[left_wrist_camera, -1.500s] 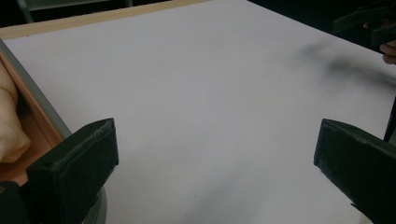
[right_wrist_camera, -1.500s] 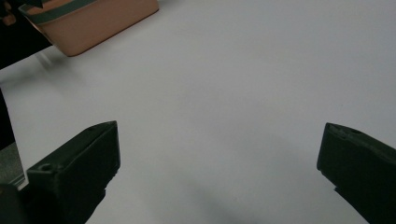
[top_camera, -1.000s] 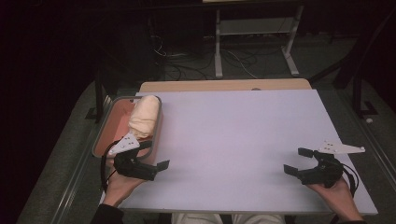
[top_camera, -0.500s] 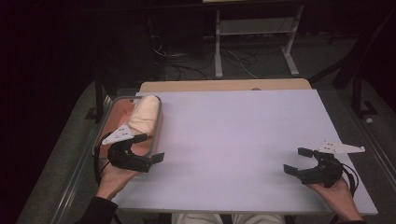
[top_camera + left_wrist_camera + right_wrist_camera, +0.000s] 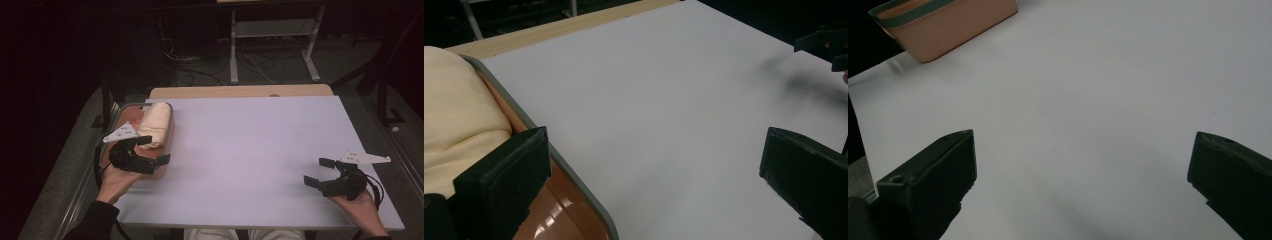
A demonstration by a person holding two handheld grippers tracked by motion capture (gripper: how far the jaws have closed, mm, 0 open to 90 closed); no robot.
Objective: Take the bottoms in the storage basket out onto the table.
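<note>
Dim room, dark surroundings; the pale white tabletop (image 5: pixel 250 150) is evenly lit, shadows soft, near jaws blurred, mild grain.

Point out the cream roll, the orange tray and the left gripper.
cream roll (image 5: pixel 155 124), high view, middle of its top.
orange tray (image 5: pixel 123 121), high view, bare floor left of the roll.
left gripper (image 5: pixel 153 149), high view, midway between its open fingertips.

A cream-coloured rolled cloth (image 5: pixel 154 127) lies lengthwise in a shallow orange-brown tray (image 5: pixel 167 148) with a grey-green rim. The tray sits at the left edge of the white table, the roll filling its far part.
</note>
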